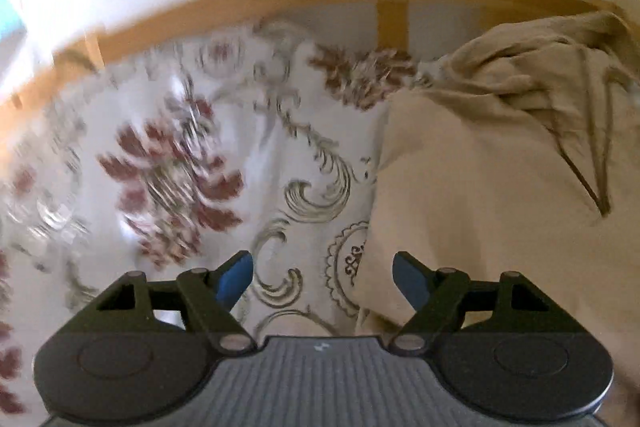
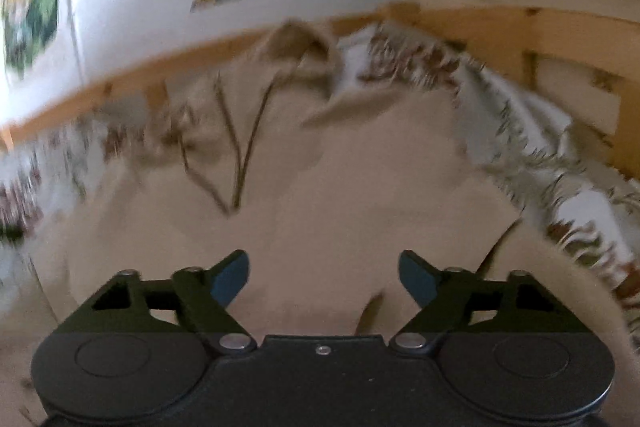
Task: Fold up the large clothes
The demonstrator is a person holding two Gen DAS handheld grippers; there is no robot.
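1. Left wrist view: left gripper [image 1: 323, 281] jaws spread, nothing between; beige garment [image 1: 492, 187] on the patterned bedspread [image 1: 192, 163], bunched toward the wooden bed rail [image 1: 248, 7].
2. Right wrist view: right gripper [image 2: 323, 279] jaws spread, empty, over the beige garment [image 2: 320, 187]; bedspread [image 2: 540, 147] at the right edge.

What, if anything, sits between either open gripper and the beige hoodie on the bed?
Nothing visible. The right gripper is open directly over the beige hoodie; the left gripper is open at the hoodie's edge, over the floral bedspread.
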